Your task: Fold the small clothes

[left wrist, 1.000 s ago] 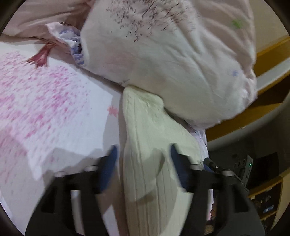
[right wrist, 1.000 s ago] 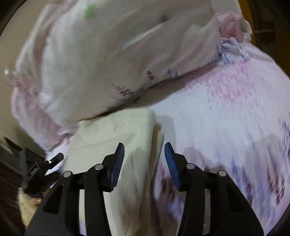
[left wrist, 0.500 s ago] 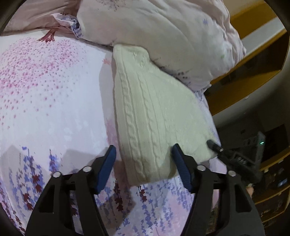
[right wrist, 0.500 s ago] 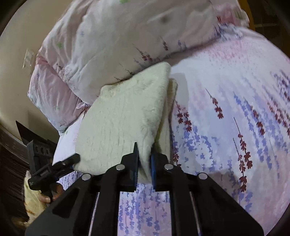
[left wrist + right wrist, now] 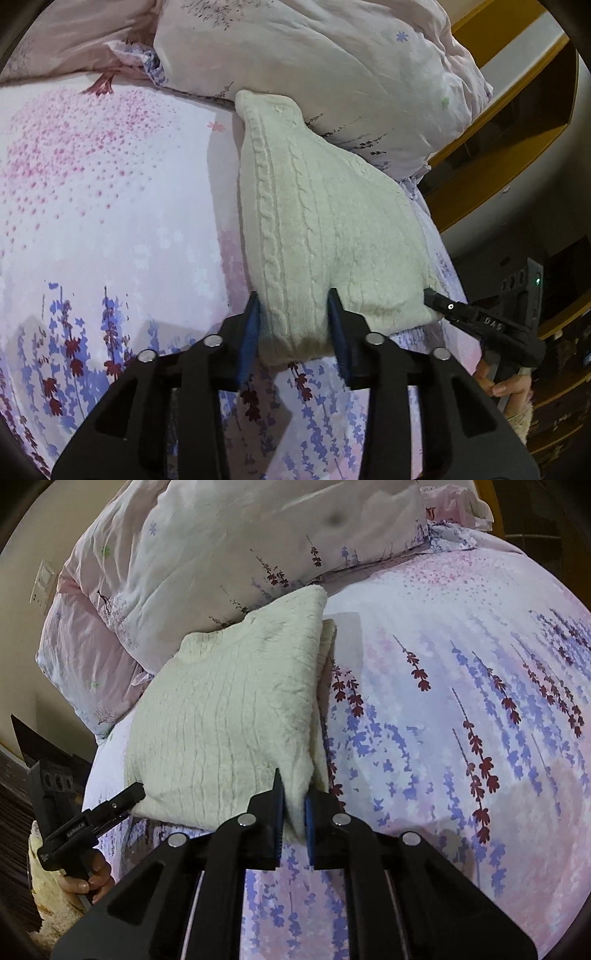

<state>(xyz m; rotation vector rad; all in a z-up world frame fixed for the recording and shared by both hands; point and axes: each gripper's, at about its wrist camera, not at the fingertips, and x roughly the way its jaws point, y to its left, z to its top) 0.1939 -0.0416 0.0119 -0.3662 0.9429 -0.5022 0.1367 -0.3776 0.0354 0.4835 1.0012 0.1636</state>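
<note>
Two handheld grippers grip the near edge of a folded cream cable-knit sweater lying on a bed. In the left wrist view, the left gripper has its blue-padded jaws closed on the sweater's near left corner, a thick bunch of knit held between them. In the right wrist view, the right gripper has its jaws pressed nearly together on a thin fold at the sweater's near right corner. Each camera also catches the other gripper at the opposite corner, held by a bare hand at the bed's side.

The sweater rests on a floral bedsheet printed with purple and dark red lavender sprigs near the cameras and pink speckling farther off. The garment runs away from the grippers, its far end touching and partly tucked beneath a white, lightly printed duvet heaped at the far side of the bed. A pink pillow lies beside the duvet at the far left in the right wrist view, with a wall switch plate beyond it.
</note>
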